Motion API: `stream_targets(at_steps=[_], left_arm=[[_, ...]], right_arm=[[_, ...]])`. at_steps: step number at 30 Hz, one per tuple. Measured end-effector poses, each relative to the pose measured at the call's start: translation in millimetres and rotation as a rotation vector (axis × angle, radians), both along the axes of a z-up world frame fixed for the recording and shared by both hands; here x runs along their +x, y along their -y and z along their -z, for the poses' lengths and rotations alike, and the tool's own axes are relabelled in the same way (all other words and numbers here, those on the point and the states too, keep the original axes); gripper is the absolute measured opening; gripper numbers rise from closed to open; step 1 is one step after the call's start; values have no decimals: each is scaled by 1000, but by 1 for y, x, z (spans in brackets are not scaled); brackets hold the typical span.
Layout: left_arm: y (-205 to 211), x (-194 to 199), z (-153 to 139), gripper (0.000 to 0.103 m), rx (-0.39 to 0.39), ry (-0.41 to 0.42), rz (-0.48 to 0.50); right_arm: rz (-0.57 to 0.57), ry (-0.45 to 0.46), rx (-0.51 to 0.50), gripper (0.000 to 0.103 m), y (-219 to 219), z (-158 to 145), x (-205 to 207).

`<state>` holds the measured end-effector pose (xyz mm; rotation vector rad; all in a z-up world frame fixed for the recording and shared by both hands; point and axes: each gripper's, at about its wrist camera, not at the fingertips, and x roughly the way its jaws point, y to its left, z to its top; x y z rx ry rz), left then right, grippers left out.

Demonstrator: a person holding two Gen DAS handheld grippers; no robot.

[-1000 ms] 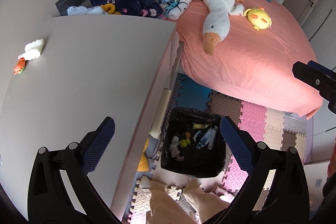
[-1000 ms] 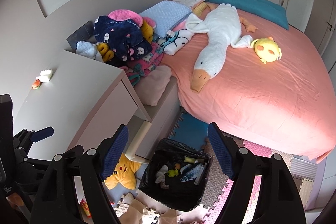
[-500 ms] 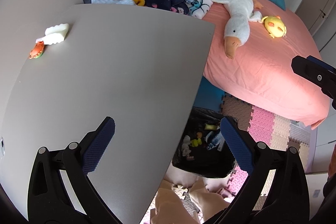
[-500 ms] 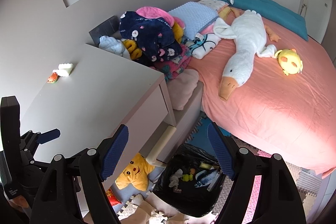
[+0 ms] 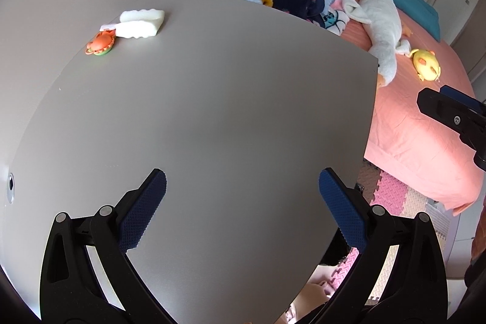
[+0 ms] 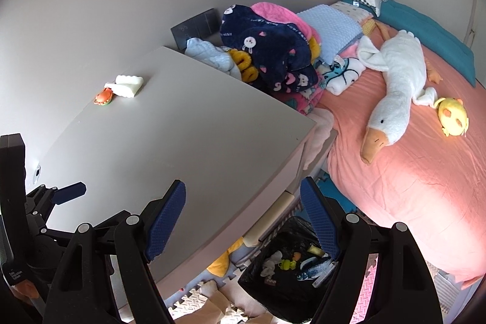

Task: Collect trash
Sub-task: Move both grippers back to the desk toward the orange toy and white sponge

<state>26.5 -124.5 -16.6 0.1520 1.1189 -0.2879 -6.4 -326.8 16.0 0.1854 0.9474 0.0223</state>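
On the grey desk top [image 5: 212, 99], at its far left, lie a white wavy foam piece [image 5: 139, 23] and a small orange and green toy [image 5: 100, 43]; they also show in the right wrist view, the foam [image 6: 129, 84] and the toy [image 6: 104, 97]. My left gripper [image 5: 242, 208] is open and empty above the desk's near part. My right gripper [image 6: 243, 220] is open and empty above the desk's front corner. A black trash bag [image 6: 291, 272] with several scraps stands on the floor below.
A bed with a pink sheet [image 6: 410, 172] holds a white goose plush [image 6: 395, 87], a yellow plush [image 6: 452, 116] and a pile of blankets [image 6: 270, 50]. Foam floor mats [image 5: 395, 196] lie beside the bed. A yellow star plush [image 6: 224, 263] sits under the desk.
Both grippers have swung left and over the desk. The trash bag has dropped out of the left wrist view, and the foam piece and orange toy have come nearer.
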Motion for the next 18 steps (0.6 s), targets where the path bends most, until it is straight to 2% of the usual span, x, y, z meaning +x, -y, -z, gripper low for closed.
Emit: stream_targets(at_steps=[18], left_arm=[[-89,52,8,97,-23,-6,-162]], right_arm=[[-134,-9,-1,78,-76,6,76]])
